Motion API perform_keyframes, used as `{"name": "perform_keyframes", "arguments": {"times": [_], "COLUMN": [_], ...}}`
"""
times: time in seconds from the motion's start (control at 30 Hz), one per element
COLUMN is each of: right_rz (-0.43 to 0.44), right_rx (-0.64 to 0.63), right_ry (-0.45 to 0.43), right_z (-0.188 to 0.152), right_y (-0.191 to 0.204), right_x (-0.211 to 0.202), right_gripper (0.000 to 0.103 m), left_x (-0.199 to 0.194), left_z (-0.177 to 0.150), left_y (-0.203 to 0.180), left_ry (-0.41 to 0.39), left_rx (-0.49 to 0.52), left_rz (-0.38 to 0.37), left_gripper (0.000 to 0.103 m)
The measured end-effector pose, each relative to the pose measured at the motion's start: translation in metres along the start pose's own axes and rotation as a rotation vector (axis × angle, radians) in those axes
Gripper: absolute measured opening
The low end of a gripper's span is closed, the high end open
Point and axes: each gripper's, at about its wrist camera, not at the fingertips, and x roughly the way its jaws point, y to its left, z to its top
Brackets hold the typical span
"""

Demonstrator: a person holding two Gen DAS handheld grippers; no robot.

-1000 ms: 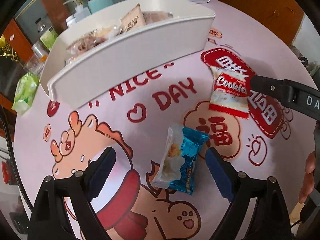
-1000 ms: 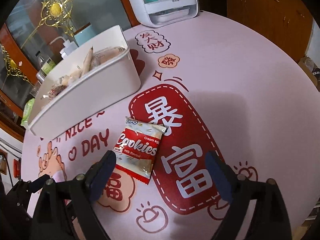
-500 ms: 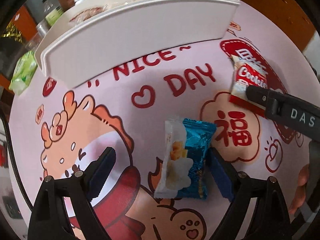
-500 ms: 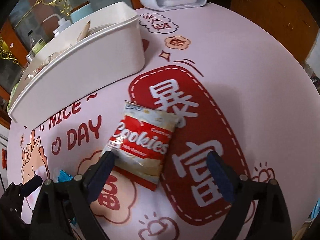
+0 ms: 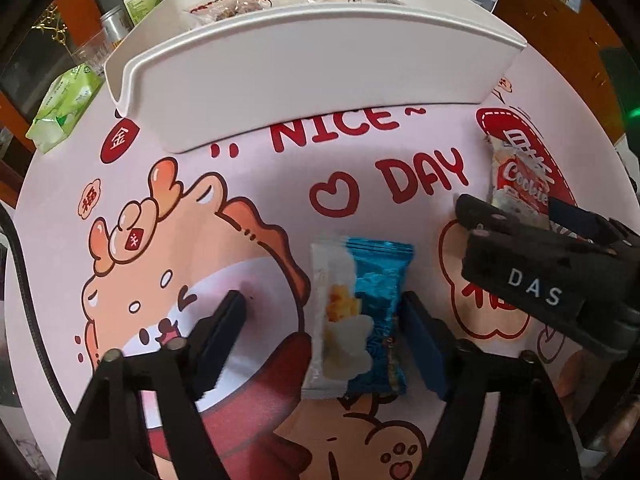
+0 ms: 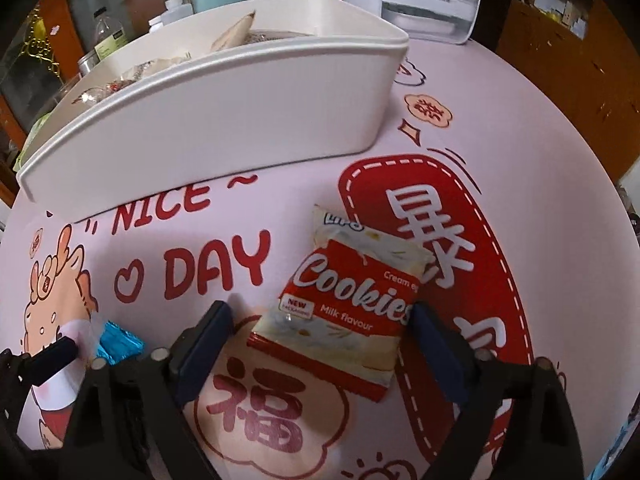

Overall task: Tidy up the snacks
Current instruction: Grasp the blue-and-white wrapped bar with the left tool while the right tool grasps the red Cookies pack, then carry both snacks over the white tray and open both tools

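White bin [image 5: 304, 80] of snacks far across pink table [image 6: 500, 120]. Left gripper [image 5: 324, 332] tipped steeply down, closing around blue packet [image 5: 356, 320]; right gripper [image 6: 320, 340] likewise, closing around cookie packet [image 6: 344, 300].

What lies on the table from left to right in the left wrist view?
Green packet → blue snack packet → Cookies packet, with the right gripper closing around it.
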Motion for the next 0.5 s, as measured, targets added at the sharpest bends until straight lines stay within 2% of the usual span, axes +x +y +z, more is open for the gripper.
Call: {"name": "perform_keyframes", "arguments": {"times": [0.1,0.17,0.27,0.4,0.5], "right_rz": [0.007,0.007,0.021,0.051,0.073], "right_rx": [-0.012,-0.019,-0.029,-0.023,-0.014], "right_ry": [-0.001,-0.005,-0.007,0.003,-0.002], "right_z": [0.001,-0.001,-0.002,-0.004,-0.005], "right_y": [0.001,0.002,0.003,-0.001,-0.003], "right_x": [-0.002,-0.004,-0.008,-0.01,-0.014], "right_gripper": [0.071,0.065,0.051,0.051,0.051], "left_x": [-0.003,-0.005,-0.005,-0.001,0.0], "left_z": [0.001,0.002,0.004,0.009,0.009], "left_y": [0.002,0.0,-0.002,-0.011,-0.007], "left_ry": [-0.018,-0.022,-0.019,-0.02,-0.006], "left_rx": [0.005,0.017,0.02,0.026,0.001], "left_rz": [-0.002,-0.006,-0.009,-0.007,-0.032], "left_gripper": [0.054,0.036,0.031,0.029,0.029]}}
